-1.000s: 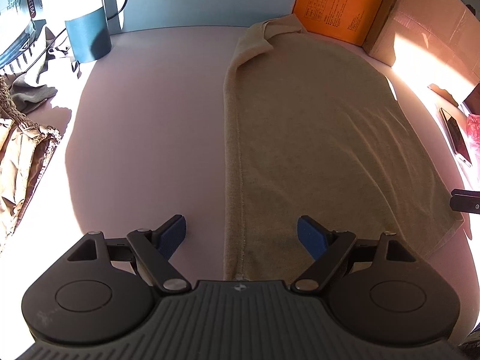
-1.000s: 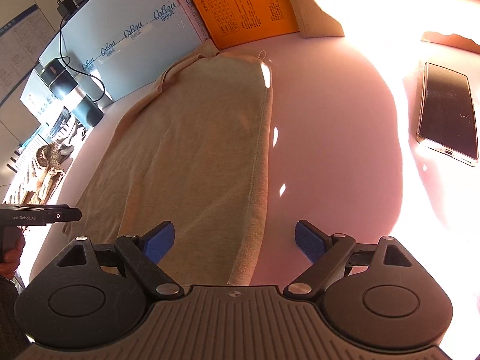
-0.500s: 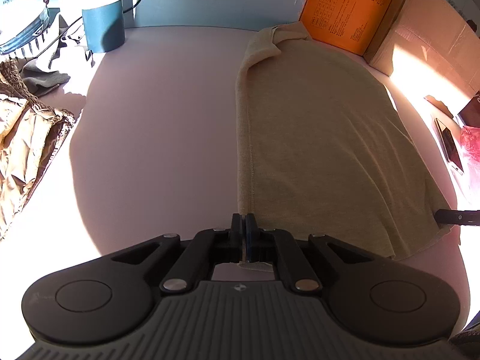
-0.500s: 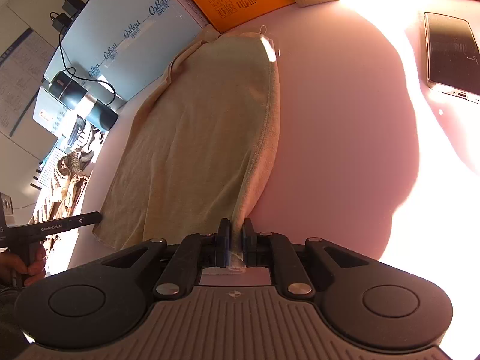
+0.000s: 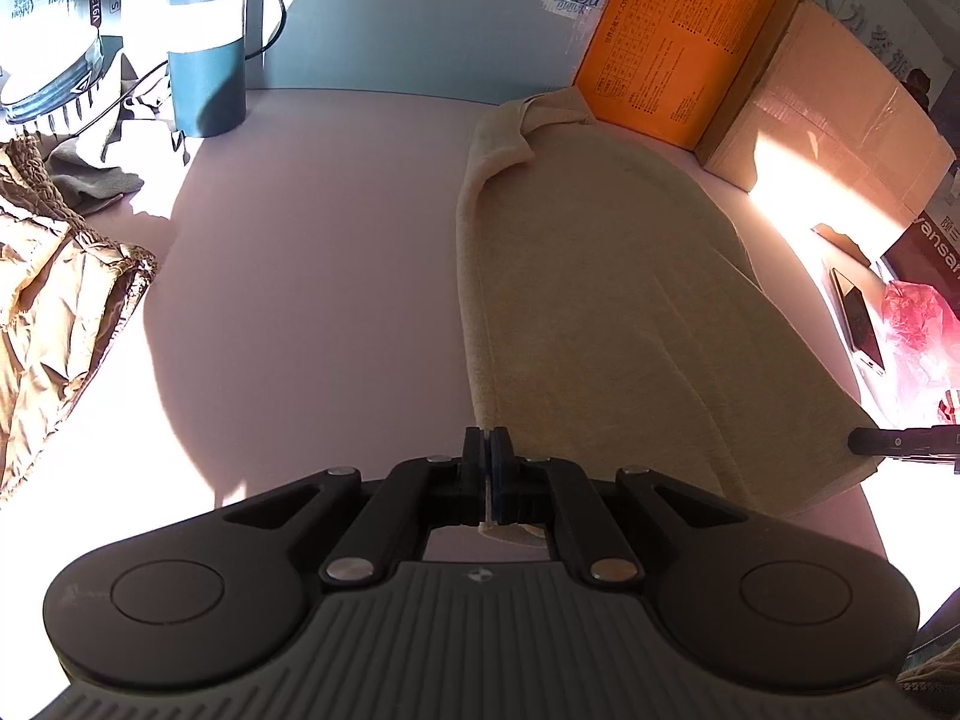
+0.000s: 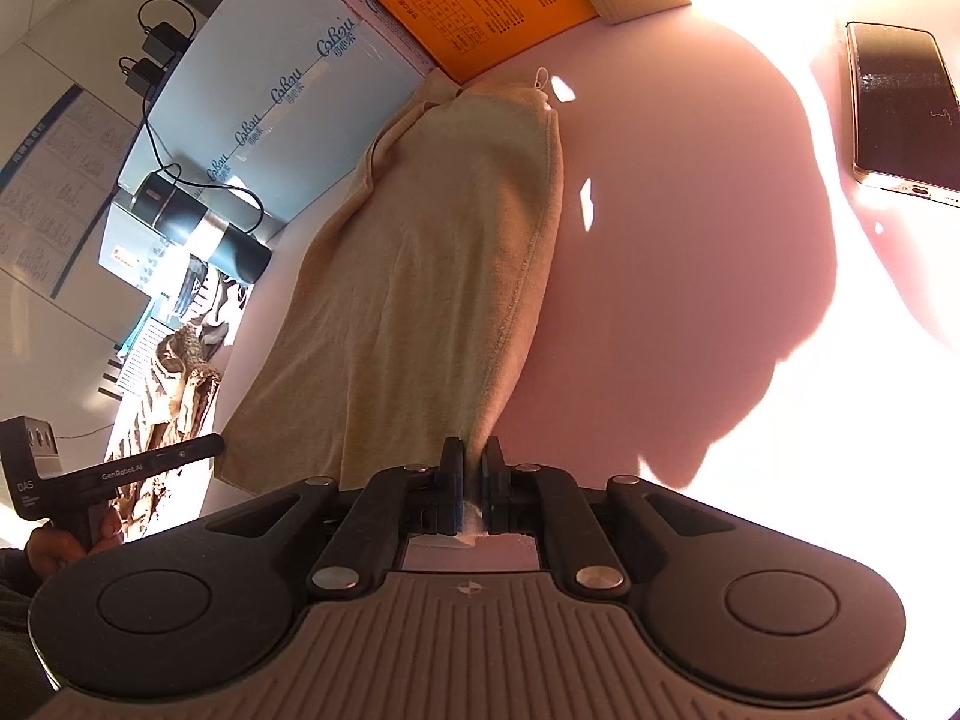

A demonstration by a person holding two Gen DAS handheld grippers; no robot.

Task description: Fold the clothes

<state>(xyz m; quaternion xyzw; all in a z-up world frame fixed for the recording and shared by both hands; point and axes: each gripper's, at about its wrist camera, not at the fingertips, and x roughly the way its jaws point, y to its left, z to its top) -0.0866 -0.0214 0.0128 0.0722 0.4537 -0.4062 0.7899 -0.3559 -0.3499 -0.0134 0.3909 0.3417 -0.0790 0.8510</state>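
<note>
i have the left gripper (image 5: 485, 441) pinched tight on the near left corner of the beige garment (image 5: 600, 276), and the right gripper (image 6: 472, 456) clamped the same way on the near right corner, cloth showing between its blue pads. i hold one corner in each so the near hem stays stretched between them and can travel as one straight edge, which to my eye is what a lengthwise fold needs.

the garment lies flat as a long strip on the pink table (image 5: 312, 276), running from the near edge to the far edge, where its top end touches the orange box (image 5: 678, 42). its left side is already doubled over, so i judge one fold done.

a phone (image 6: 906, 108) sits toward the right edge, well apart from the cloth, and a brown garment (image 5: 54, 336) is heaped at the left edge, both clear of the fold's path.
</note>
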